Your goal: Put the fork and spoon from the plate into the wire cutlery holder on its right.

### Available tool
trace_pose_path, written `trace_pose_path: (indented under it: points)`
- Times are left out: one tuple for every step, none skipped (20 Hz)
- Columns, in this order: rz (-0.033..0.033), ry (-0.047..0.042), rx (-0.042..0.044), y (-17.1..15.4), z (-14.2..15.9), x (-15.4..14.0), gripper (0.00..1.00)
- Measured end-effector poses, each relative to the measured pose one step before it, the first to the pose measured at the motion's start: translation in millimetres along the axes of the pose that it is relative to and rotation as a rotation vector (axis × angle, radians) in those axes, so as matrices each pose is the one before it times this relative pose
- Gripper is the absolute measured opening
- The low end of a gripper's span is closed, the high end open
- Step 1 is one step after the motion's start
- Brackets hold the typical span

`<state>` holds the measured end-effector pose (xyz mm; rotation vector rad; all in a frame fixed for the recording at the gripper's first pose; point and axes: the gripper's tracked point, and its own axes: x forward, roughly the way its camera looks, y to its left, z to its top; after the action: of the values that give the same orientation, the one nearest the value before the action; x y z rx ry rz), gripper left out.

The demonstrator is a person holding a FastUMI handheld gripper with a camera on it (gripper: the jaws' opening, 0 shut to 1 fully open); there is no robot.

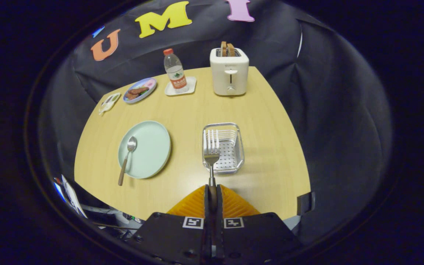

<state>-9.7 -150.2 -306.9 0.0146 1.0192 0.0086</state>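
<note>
One of the two pieces is in hand: the fork (211, 149) is clamped by its handle between the fingers of the gripper (212, 198), tines pointing ahead and lying in line with the near left part of the wire cutlery holder (234, 147). Whether the tines are over it or already dipping inside I cannot tell (the fisheye flattens height). The holder looks to have nothing else in it, so I judge the fork lifted and carried but not yet dropped in. The spoon (127, 156) is untouched, well to the left of the fingers, bowl on the pale green plate (153, 151) and handle hanging over its near rim onto the table (263, 110). Far beyond stand a toaster (229, 71) and a water bottle (175, 71).
</note>
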Motion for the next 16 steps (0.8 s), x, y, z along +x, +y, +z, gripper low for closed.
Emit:
trace_pose_path:
  points:
    - [0.00402,0.02277,-0.01108,-3.13,-0.71,-2.14,0.05]
    - [0.02118,0.01797,-0.00938,0.92,0.26,-1.65,0.05]
    - [0.01097,0.02605,-0.01529,0.34,-2.37,1.67,0.05]
    - [0.00922,0.01932,-0.00372,-0.07,0.63,-0.2,0.05]
    - [0.01682,0.02452,0.00406,2.59,0.35,-0.7,0.05]
    - [0.00617,0.02682,0.01052,1.05,-0.06,-0.99,0.05]
    - [0.00247,0.01531,0.01389,-0.31,0.56,-0.73,0.05]
    - [-0.0042,0.00372,-0.0011,0.88,3.89,-0.2,0.05]
    - [-0.01492,0.01414,-0.01936,-1.41,0.69,0.95,0.05]
    - [-0.01656,0.0195,-0.00288,-2.97,0.78,-0.35,0.05]
    - [-0.00851,0.01775,0.00961,-0.1,0.51,0.89,0.05]
    - [-0.00711,0.0231,0.00789,-0.21,1.9,0.62,0.05]
    - [-0.00936,0.0226,-0.0012,-0.97,0.06,0.99,0.05]
    - [0.00023,0.00864,0.001,1.92,2.74,1.07,0.05]
    - [-0.00495,0.01143,0.00469,-0.02,2.71,2.09,0.05]
    - [-0.00214,0.00754,0.01717,-0.32,2.47,0.56,0.05]
